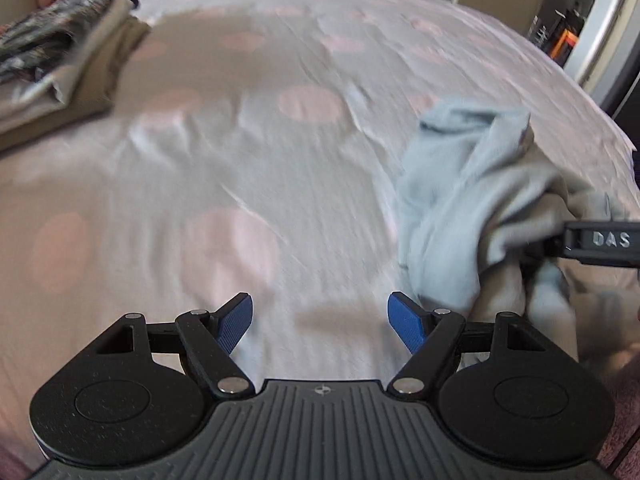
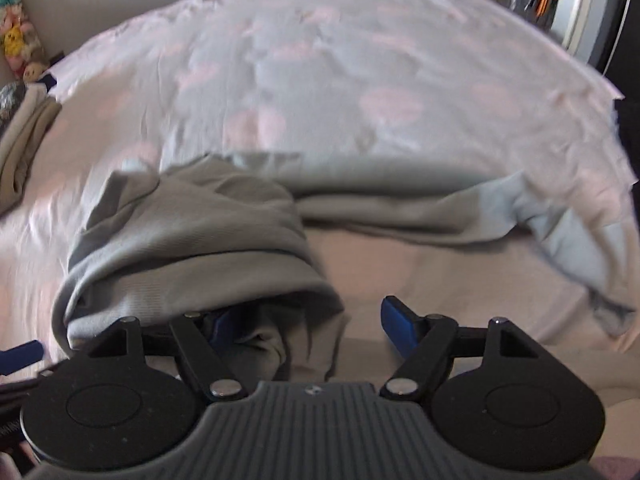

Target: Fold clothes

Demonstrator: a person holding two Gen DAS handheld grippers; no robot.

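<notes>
Both tongs, left gripper point(image 1: 320, 322) and right gripper point(image 2: 308, 320), spread above the limp, light pale grey-blue knit garment point(image 2: 192, 232), likely best pinched at its near hem.

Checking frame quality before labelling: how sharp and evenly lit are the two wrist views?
Left wrist: bedsheet and grey garment motion-smeared, left gripper crisp, shadow darkens the upper left. Right wrist: similar smear, garment casts a dark band; fisheye bows the bed in both.
</notes>
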